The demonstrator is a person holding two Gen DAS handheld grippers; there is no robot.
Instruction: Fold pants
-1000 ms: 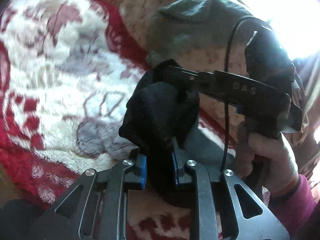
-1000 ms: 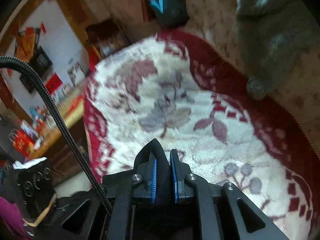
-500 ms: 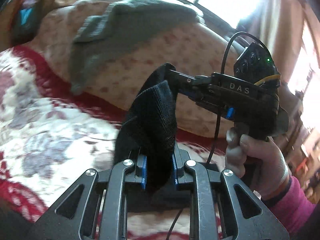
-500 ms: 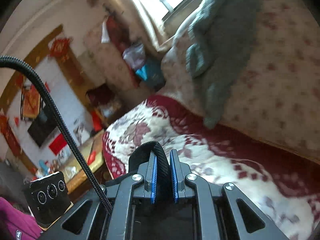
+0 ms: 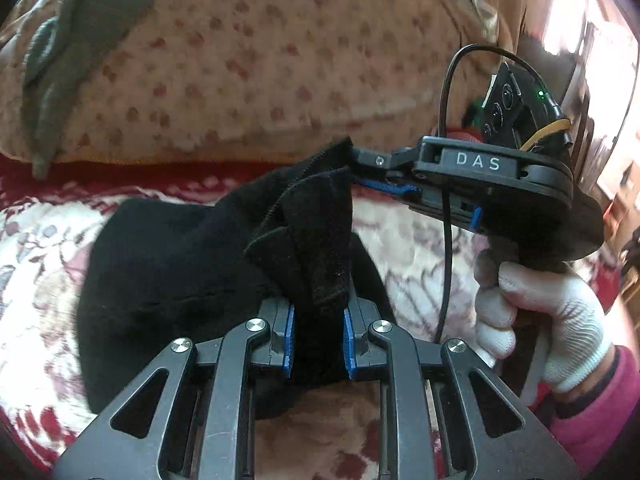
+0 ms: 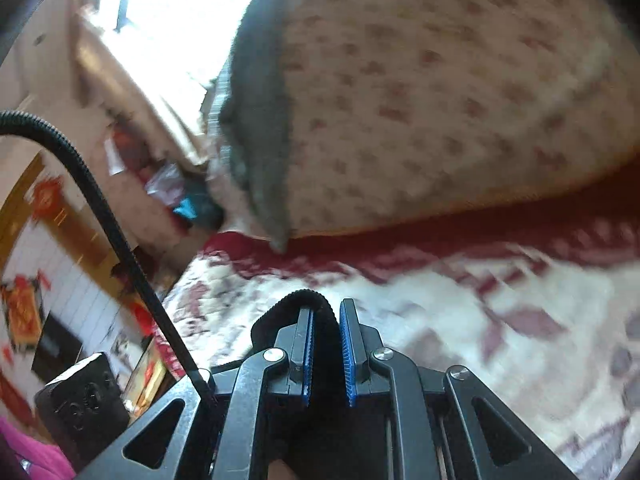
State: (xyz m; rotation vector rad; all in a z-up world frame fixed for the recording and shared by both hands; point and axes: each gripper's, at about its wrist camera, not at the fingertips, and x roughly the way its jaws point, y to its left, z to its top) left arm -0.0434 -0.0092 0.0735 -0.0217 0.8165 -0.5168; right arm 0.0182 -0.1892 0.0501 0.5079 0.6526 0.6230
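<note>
Two grippers are holding the black pants (image 5: 192,264) above the flowered blanket (image 5: 36,264). Left gripper (image 5: 318,340) is clamping a thick fold between its blue pads, and right gripper (image 5: 362,174) is pinching the upper edge, near the spotted cushion (image 5: 260,60).

Pants (image 5: 176,264) on the blanket (image 5: 36,264), bunched up near, between the left gripper (image 5: 318,336) fingers. Right gripper (image 5: 360,174) at the right, pinching the pants' far edge. Cushion (image 5: 256,64) far behind the blanket. Sweater (image 5: 80,28) on the cushion, far left.
</note>
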